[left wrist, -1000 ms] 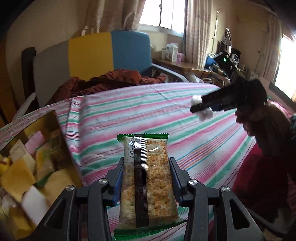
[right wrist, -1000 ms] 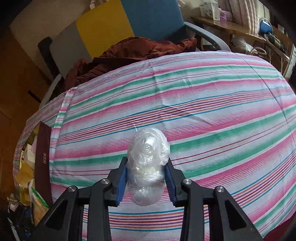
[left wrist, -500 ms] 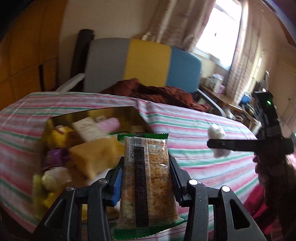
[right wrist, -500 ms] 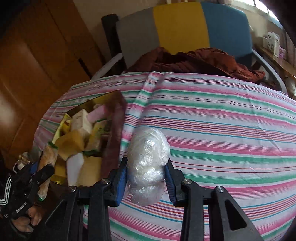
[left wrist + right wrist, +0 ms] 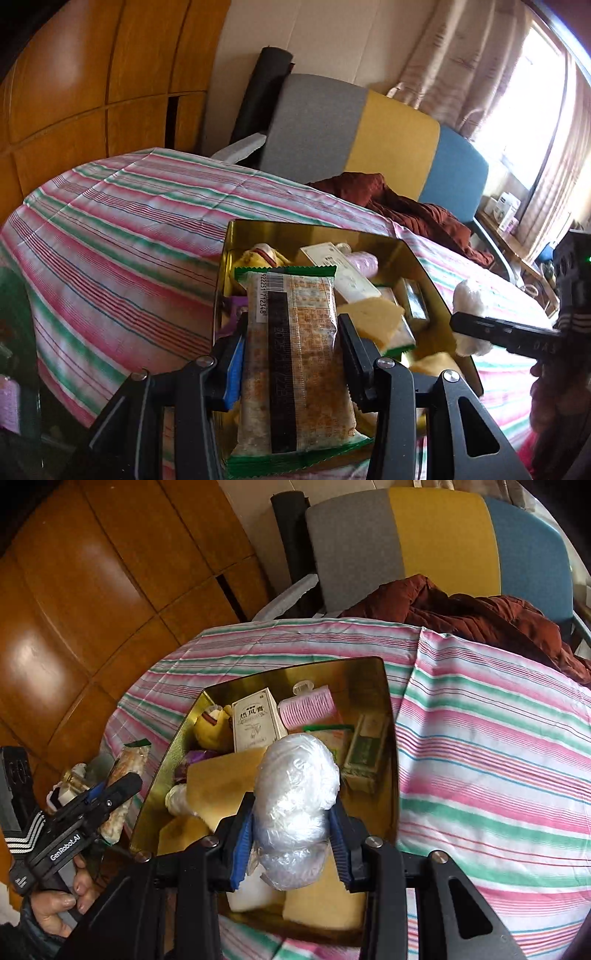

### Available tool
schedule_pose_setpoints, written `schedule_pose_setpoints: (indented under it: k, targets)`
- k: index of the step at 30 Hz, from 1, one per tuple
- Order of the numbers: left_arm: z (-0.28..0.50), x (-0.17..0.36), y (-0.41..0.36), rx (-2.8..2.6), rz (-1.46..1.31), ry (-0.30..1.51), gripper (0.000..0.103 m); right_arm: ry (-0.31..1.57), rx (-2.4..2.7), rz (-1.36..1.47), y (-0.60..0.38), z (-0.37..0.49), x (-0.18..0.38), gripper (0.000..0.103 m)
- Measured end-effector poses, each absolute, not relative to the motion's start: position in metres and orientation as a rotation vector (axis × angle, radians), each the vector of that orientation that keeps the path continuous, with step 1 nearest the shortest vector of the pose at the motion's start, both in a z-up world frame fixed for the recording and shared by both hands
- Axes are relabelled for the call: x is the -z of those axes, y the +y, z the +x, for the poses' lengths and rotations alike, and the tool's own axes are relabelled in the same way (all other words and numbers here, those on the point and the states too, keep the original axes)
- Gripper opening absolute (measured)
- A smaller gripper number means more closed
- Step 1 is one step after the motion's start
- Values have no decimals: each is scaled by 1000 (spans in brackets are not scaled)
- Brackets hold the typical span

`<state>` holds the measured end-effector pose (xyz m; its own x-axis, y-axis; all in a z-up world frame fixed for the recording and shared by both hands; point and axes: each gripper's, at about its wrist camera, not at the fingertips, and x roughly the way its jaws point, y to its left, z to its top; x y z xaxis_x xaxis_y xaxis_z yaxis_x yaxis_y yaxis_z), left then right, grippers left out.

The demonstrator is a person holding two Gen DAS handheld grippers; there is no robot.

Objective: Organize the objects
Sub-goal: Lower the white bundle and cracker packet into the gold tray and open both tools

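Above the gold tin (image 5: pixel 388 716) on the striped cloth (image 5: pixel 498 746): right gripper (image 5: pixel 291 834) clamped on plastic-wrapped ball (image 5: pixel 295 786), left gripper (image 5: pixel 291 354) gripping cracker packet (image 5: pixel 295 354) lengthwise, both poised over crowded contents, right nearer centre

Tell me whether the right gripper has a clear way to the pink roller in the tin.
Probably not as things stand. The right gripper is shut on a plastic-wrap ball, so its jaws are full. The pink roller lies uncovered at the far end of the tin, nothing over it; the ball must go first.
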<state>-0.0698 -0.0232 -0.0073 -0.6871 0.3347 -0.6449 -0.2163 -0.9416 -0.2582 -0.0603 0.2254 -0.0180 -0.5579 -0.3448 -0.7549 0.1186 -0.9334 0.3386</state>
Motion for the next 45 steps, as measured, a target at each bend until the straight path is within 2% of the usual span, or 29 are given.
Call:
schedule_pose_setpoints:
  k: [2, 4, 7, 8, 9, 19, 29, 35, 37, 40, 45]
  targets:
    - [-81, 9, -23, -2625, -1063, -239, 45, -374, 2534, 1312, 221, -68, 21, 38]
    - [-93, 12, -19, -2627, -1075, -245, 45, -379, 2549, 1326, 218, -76, 25, 44]
    - [-112, 20, -9, -2615, -1132, -241, 46, -361, 2547, 1370, 212, -86, 33, 59]
    - [-116, 22, -7, -2604, -1150, -259, 47, -359, 2556, 1385, 212, -87, 36, 67]
    - [-120, 26, -5, -2592, -1163, -262, 47, -362, 2564, 1391, 212, -87, 37, 69]
    - [-99, 37, 0, -2625, -1176, -212, 54, -352, 2595, 1391, 218, -67, 44, 69]
    - [-65, 23, 6, -2695, -1095, -119, 62, -246, 2643, 1364, 206, -51, 40, 76]
    - [-53, 14, 12, -2729, -1061, -88, 72, -175, 2699, 1337, 200, -40, 36, 79]
    - [-51, 12, 12, -2739, -1058, -78, 79, -168, 2720, 1329, 200, -37, 35, 80]
    - [-47, 12, 14, -2743, -1060, -69, 80, -169, 2741, 1326, 202, -33, 35, 80]
    - [-40, 13, 17, -2744, -1074, -55, 87, -170, 2782, 1322, 204, -25, 37, 80]
